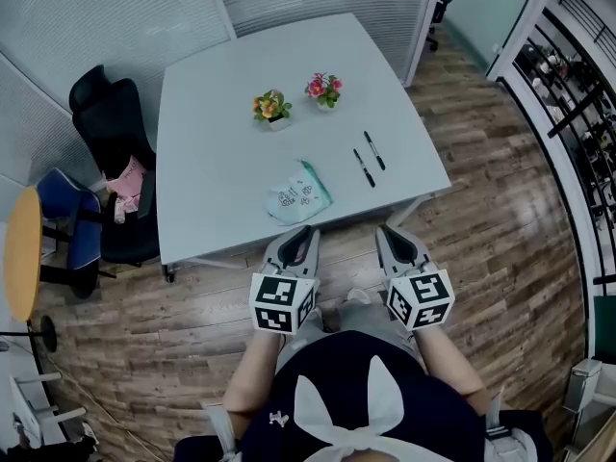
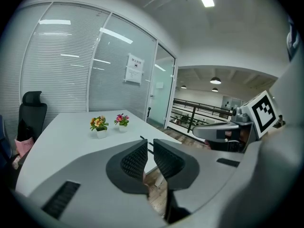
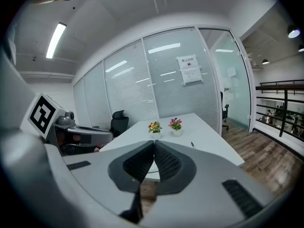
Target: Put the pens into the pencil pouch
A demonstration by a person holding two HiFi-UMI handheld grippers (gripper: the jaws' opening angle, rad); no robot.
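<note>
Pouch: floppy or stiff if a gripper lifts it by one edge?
Probably floppy: the pouch lies flat and slightly rumpled on the table, like soft fabric. Likely light, since it looks thin and empty. On that smooth top a push may well slide it.

The print on the pouch [image 1: 298, 196] is too small to read. In the left gripper view, the left gripper [image 2: 150, 143] hides the pouch and most of both pens [image 2: 142, 137].
</note>
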